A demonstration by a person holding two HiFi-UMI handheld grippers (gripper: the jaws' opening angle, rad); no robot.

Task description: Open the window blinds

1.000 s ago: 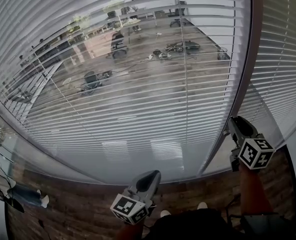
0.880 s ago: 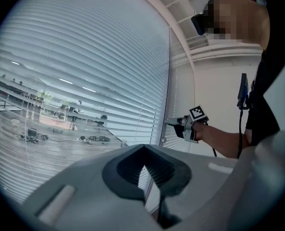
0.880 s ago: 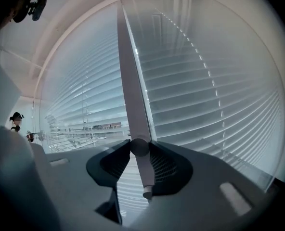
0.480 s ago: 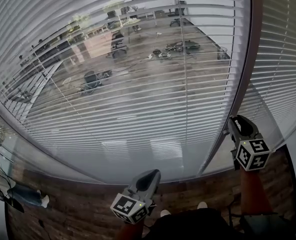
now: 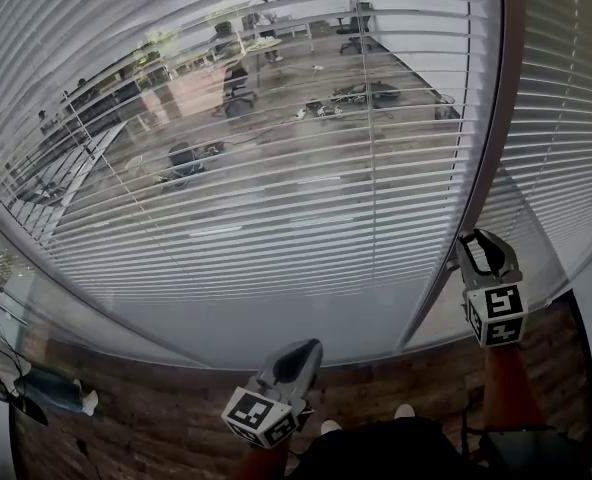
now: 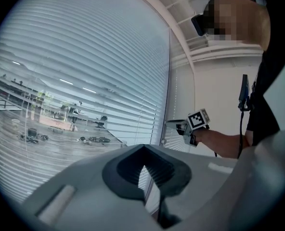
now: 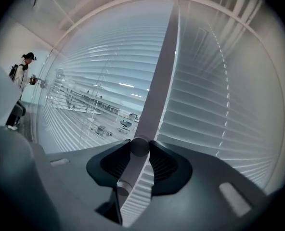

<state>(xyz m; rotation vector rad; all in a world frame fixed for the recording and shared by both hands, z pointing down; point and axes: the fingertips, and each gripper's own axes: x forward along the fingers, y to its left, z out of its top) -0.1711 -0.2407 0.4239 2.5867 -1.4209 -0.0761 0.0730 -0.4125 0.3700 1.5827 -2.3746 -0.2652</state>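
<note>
White slatted blinds [image 5: 276, 168] cover the glass wall ahead, and an office floor shows through between their slats. My right gripper [image 5: 476, 250] is held up at the brown window post [image 5: 501, 88], shut on the blinds' grey tilt wand [image 7: 132, 166]. The wand runs between the ribbed pads [image 7: 161, 165] in line with the post [image 7: 161, 71]. My left gripper [image 5: 294, 360] hangs low in front of the glass. Its jaws [image 6: 145, 177] stand a little apart with nothing between them. From the left gripper view the right gripper [image 6: 174, 125] shows at the blinds' edge [image 6: 169, 81].
A second blind panel [image 5: 566, 118] hangs right of the post. Wooden floor [image 5: 126, 408] lies under the glass wall, with my shoe tips [image 5: 331, 426] near it. A white wall [image 6: 219, 95] stands to the right. Another person [image 7: 21, 76] stands far along the window.
The right gripper has rolled about its own axis on the wand; its marker cube now faces differently. The slats have tilted a little flatter, and the room beyond shows more clearly. The left gripper has stayed put.
</note>
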